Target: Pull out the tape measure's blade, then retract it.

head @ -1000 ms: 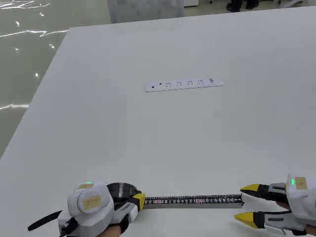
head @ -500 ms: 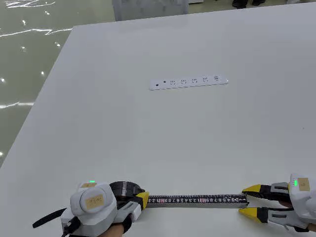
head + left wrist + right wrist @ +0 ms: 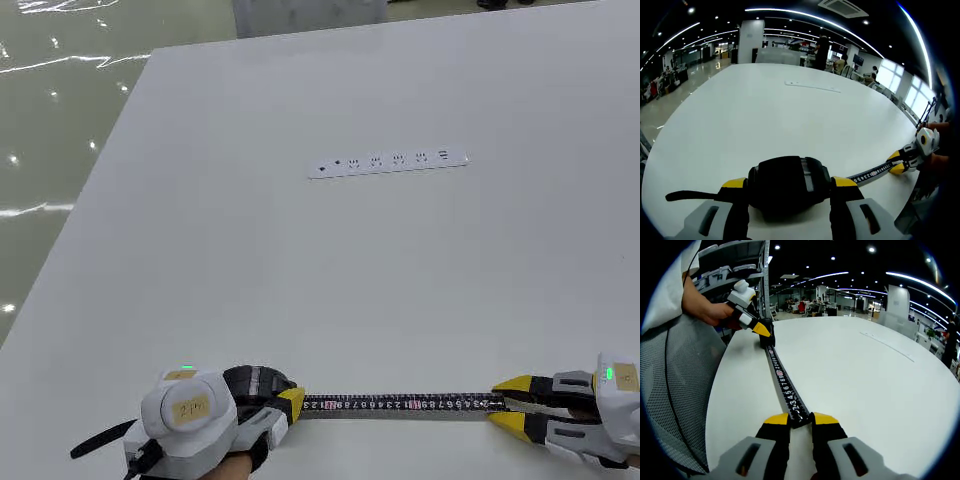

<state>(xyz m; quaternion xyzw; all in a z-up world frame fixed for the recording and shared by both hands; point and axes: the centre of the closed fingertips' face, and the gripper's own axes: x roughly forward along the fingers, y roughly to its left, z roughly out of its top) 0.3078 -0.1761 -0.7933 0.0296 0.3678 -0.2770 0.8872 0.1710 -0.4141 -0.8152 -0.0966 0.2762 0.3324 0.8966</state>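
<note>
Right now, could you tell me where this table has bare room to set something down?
The widest bare patch of the table lies between the power strip and the blade. More bare room runs beyond the power strip to the far edge. The near edge is crowded: the left gripper clamps the tape measure, the right gripper pinches the blade's end.

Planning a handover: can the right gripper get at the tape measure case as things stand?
Probably not cleanly. The table between them is bare, but the right gripper is shut on the blade tip, and the left gripper clamps the tape measure case on both sides.
</note>
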